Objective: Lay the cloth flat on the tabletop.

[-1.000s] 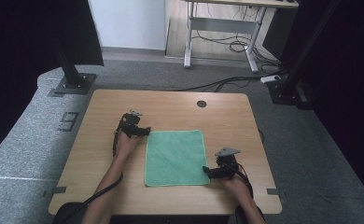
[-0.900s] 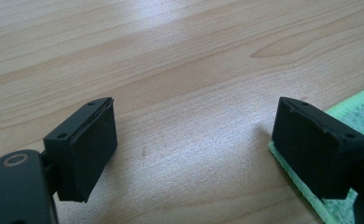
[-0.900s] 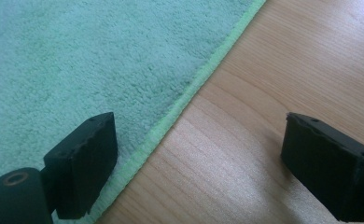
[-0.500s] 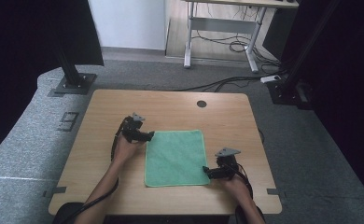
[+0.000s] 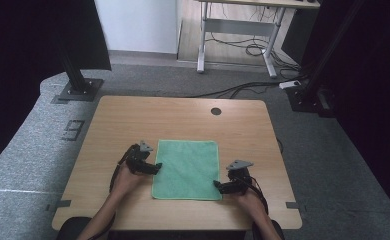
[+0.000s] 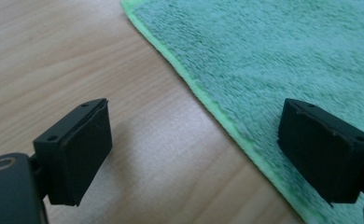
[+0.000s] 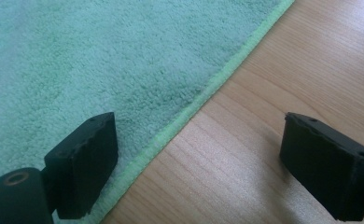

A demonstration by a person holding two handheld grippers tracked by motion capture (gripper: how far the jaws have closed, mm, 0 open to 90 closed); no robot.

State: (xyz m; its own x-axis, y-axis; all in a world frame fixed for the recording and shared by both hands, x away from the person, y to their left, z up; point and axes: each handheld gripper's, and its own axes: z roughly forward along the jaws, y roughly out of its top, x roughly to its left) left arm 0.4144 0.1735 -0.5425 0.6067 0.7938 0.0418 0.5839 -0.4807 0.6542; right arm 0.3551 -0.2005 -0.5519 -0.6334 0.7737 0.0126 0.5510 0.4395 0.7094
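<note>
One green towel lies flat at the near middle of the wooden table; it looks soft, light and limp, likely to sag and fold once lifted, so its hemmed side edges seem the best hold; the left gripper straddles its left edge, jaws spread and empty; the right gripper, one of two, straddles the right edge near the corner, likewise released.

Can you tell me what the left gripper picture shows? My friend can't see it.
Two black jaws of the left gripper stand open over the edge of a fluffy green cloth. One jaw is above the wooden table, the other above the cloth.
</note>
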